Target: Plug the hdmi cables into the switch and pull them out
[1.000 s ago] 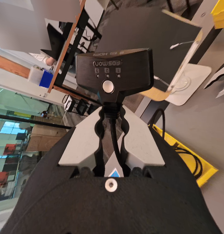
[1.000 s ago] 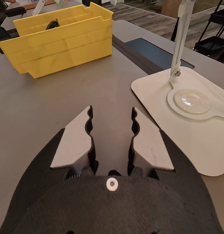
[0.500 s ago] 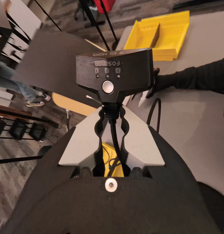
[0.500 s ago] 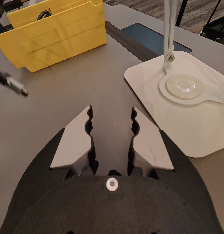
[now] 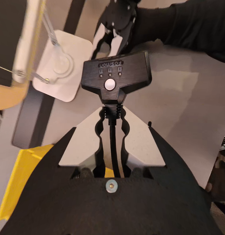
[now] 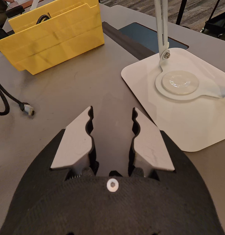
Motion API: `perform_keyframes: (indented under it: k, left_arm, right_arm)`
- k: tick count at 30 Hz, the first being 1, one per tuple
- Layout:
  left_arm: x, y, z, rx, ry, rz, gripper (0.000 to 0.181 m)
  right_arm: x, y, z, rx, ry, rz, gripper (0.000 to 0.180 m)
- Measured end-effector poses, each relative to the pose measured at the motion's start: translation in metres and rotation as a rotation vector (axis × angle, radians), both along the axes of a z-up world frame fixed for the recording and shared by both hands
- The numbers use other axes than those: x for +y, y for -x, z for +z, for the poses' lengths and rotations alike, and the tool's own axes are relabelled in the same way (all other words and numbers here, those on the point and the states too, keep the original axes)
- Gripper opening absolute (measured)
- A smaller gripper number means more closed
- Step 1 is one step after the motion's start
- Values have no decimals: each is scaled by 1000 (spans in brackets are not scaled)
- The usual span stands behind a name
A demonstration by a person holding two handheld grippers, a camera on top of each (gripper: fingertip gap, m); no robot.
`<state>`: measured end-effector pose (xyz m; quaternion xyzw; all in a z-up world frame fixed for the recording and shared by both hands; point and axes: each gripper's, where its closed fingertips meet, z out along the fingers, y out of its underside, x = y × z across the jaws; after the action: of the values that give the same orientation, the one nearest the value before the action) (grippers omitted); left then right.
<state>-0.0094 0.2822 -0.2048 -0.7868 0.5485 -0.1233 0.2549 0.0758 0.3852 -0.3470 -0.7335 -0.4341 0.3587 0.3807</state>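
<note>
Each claw has a broad matte-black textured plastic body shaped like a fan, the left claw [image 5: 112, 111] and the right claw [image 6: 112, 110] alike. Two pale grey wedge fingers [image 6: 76, 139] with wavy black-lined inner edges sit above one central silver screw [image 6: 112, 186]. A black sleeve [image 5: 185, 24] shows beyond the left claw.

Yellow bin [image 6: 56, 42] and white stand base [image 6: 179, 114] well apart on grey table [image 6: 71, 91].

Black switch [image 5: 115, 76] with a silver button [image 5: 109, 84]; black braided cable [image 6: 2, 96] with a grey plug; yellow bin [image 6: 51, 42]; white stand base [image 6: 179, 114]; grey tabletop [image 6: 71, 91].
</note>
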Motion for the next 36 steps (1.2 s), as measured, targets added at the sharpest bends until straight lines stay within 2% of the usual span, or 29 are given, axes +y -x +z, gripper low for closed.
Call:
perform_keyframes:
  k: [7, 15, 18, 23, 36]
  left_arm:
    - [-21, -8, -89, 50, 118, 11, 22]
    - [-25, -31, -139, -25, 96, 63, 22]
    - [-26, -37, -157, -1, 84, 47, 22]
    - [-28, -51, -175, 17, 73, -2, 22]
    - [-27, -74, -181, 15, -24, -66, 22]
  right_arm:
    - [1, -1, 0, 9, 11, 0, 60]
    - [1, -2, 0, 3, 10, 1, 60]
    - [3, -5, 0, 4, 9, -7, 60]
    - [7, -10, 0, 10, 12, -21, 60]
    - [7, -10, -1, 4, 12, -19, 60]
